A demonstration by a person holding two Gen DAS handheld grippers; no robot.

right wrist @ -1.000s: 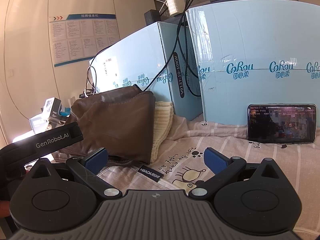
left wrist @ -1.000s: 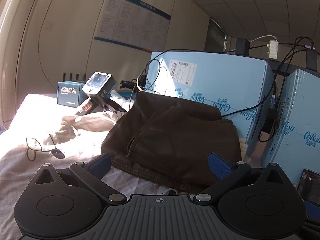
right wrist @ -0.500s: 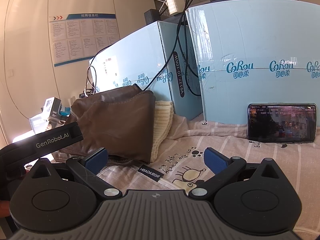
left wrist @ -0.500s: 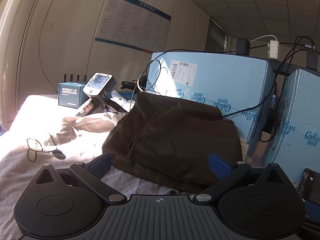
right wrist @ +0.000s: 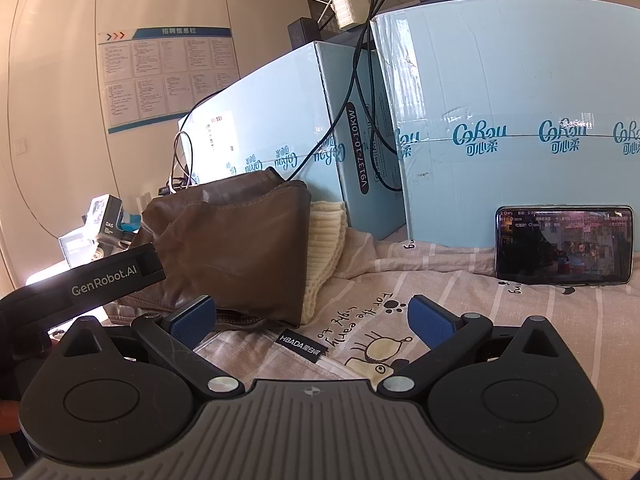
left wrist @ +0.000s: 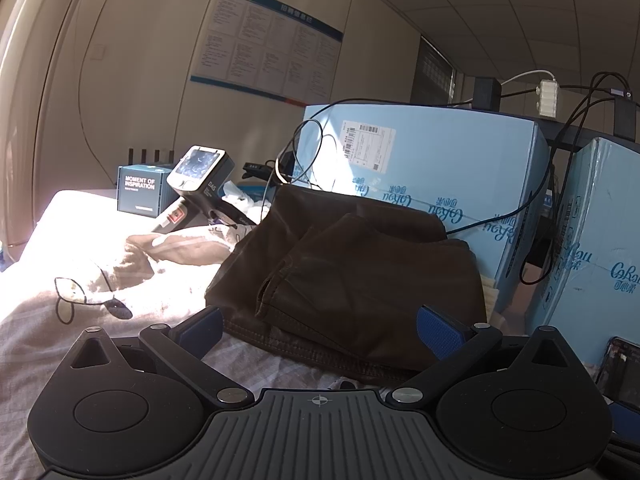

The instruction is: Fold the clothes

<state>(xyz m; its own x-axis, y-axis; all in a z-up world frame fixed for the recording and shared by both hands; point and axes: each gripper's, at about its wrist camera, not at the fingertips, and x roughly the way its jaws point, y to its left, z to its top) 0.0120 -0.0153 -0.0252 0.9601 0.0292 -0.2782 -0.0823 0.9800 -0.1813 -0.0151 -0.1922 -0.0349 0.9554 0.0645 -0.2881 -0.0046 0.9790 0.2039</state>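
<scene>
Your left gripper (left wrist: pixel 318 330) sits low in the left wrist view with its jaws wide apart and nothing between them. Just beyond its blue pads, at frame centre, lies the brown garment (left wrist: pixel 360 272), folded into a thick stack on the bed sheet (left wrist: pixel 48 320). The stack's near hem runs between the two pads; whether the pads touch it you cannot tell. Behind it, to the right, stand two light blue boxes (left wrist: pixel 432 168) with black cables (left wrist: pixel 536 200) draped over them. At left centre a scanner-like device (left wrist: pixel 200 184) leans by a small dark box (left wrist: pixel 140 190), with a pale cloth (left wrist: pixel 180 246) crumpled in front.

Your right gripper (right wrist: pixel 310 320) also has its jaws spread apart, holding nothing, above the cartoon-printed sheet (right wrist: pixel 440 280). In this view the brown garment (right wrist: pixel 240 248) is at centre left, lying on a cream knit (right wrist: pixel 324 248) that shows along its right edge. The left pad is right at the garment's near hem. A phone (right wrist: pixel 564 246) with a lit screen leans against the right box (right wrist: pixel 520 100) at the frame's right. The left gripper's body (right wrist: pixel 108 280) crosses the lower left.
</scene>
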